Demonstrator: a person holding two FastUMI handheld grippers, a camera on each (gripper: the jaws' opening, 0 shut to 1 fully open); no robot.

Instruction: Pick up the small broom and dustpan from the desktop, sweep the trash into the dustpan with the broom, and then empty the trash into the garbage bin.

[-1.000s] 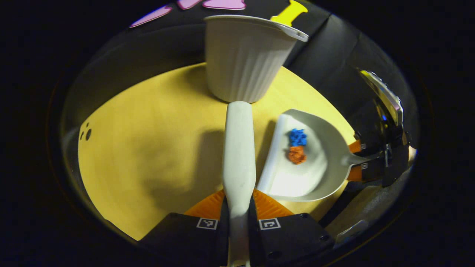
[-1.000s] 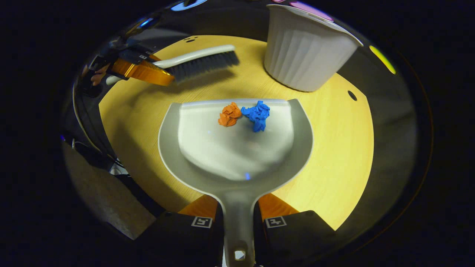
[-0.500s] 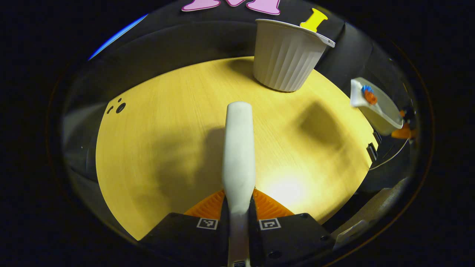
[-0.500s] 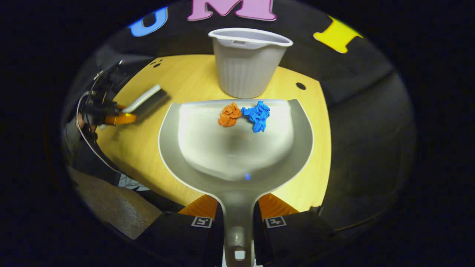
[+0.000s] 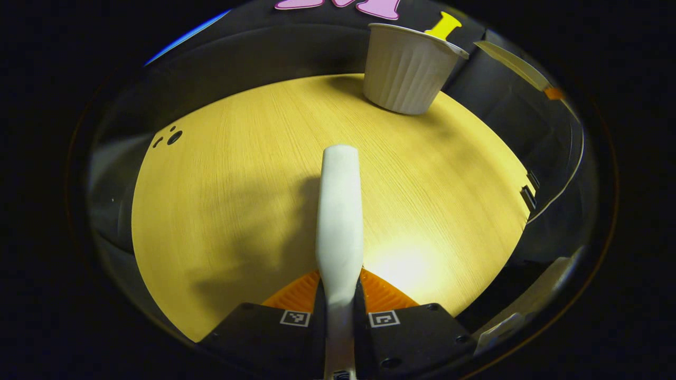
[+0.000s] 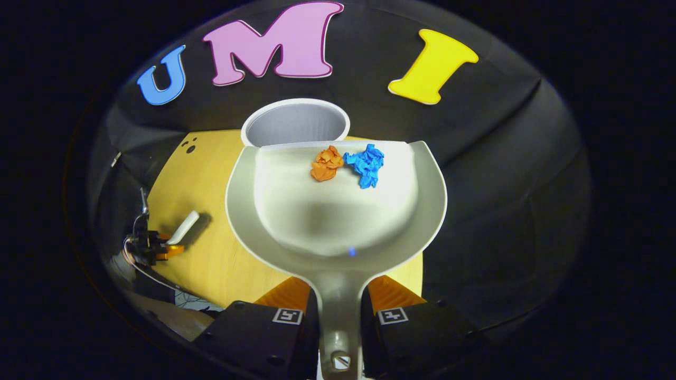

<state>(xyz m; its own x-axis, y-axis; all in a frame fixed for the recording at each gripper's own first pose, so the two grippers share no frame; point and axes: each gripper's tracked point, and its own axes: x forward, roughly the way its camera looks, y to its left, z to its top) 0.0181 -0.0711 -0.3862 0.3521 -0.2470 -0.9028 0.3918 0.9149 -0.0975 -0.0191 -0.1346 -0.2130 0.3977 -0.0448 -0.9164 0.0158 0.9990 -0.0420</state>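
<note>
Right gripper view: my right gripper [image 6: 339,311] is clamped on the handle of the dustpan [image 6: 338,211], both fingers pressing on it, and holds the pan raised well above the desktop [image 6: 211,179]. The pan's front lip overlaps the open mouth of the garbage bin [image 6: 296,121] beyond it. An orange paper wad [image 6: 326,163] and a blue paper wad [image 6: 365,164] lie touching each other just behind that lip. At far left, low over the desktop, I see the left gripper [image 6: 158,248] with the broom.

Left gripper view: my left gripper [image 5: 339,311] is closed on the broom [image 5: 339,211], whose white back points forward over the desktop [image 5: 237,184]. The garbage bin [image 5: 406,71] stands upright at the far edge; the dustpan [image 5: 515,66] shows edge-on, high at upper right.
</note>
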